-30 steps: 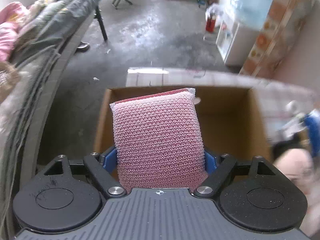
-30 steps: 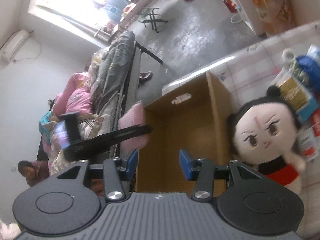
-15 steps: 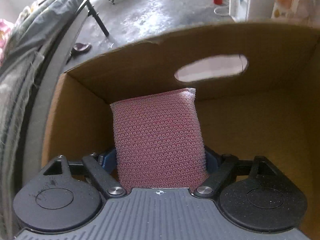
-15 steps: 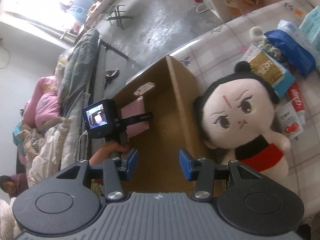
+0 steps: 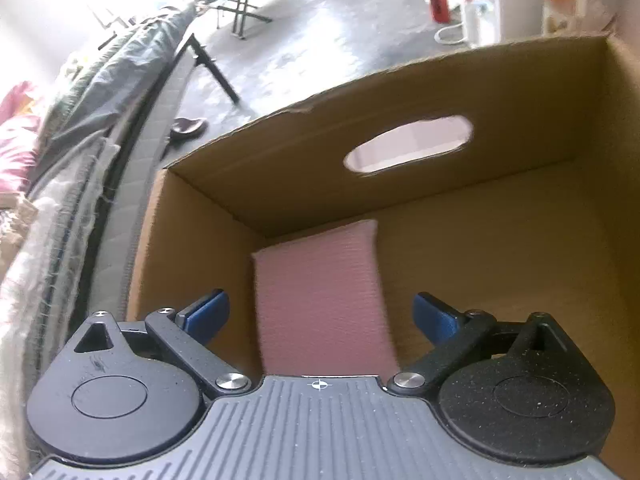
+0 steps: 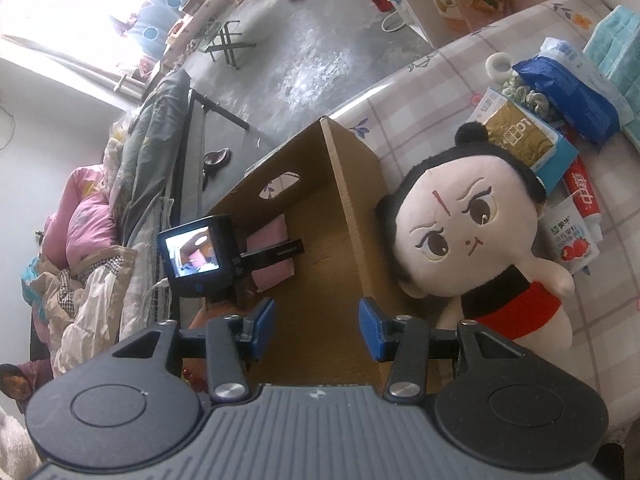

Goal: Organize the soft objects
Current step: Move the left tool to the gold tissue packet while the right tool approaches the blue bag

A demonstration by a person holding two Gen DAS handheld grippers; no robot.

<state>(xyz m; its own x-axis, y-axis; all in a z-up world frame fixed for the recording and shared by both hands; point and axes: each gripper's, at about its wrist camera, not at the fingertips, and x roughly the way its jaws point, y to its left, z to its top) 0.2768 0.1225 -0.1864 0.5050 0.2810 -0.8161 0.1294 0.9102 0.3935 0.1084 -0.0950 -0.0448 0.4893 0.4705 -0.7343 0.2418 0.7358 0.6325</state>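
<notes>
The left tool [image 5: 320, 316] tilts steeply down into a cardboard box [image 5: 500, 248], its jaws opening wide, both blue pads [image 5: 206, 314] standing clear of the pink sponge pad [image 5: 320, 296] that lies between them on the box floor. The sponge pad sits near the box's corner at 10 o'clock, its long axis running from 6 to 12 o'clock toward the wall with the oval handle hole [image 5: 408, 144]. In the right wrist view, the right tool [image 6: 316, 326] angles down over the near end of the box, half open with nothing between its pads. At 9 o'clock from it, the left tool's camera screen [image 6: 196, 256] and a dark bar hang over the sponge pad. A plush doll [image 6: 468, 240] with black hair and a red top lies on the checked counter [image 6: 420, 92], touching the outside of the box's wall at 2 o'clock. Beyond the doll at 1 o'clock lie a gold-and-blue carton [image 6: 528, 140], a blue packet [image 6: 568, 96] and a red toothpaste tube [image 6: 584, 192]. Heaped bedding [image 6: 96, 240] fills the 9 o'clock side.
</notes>
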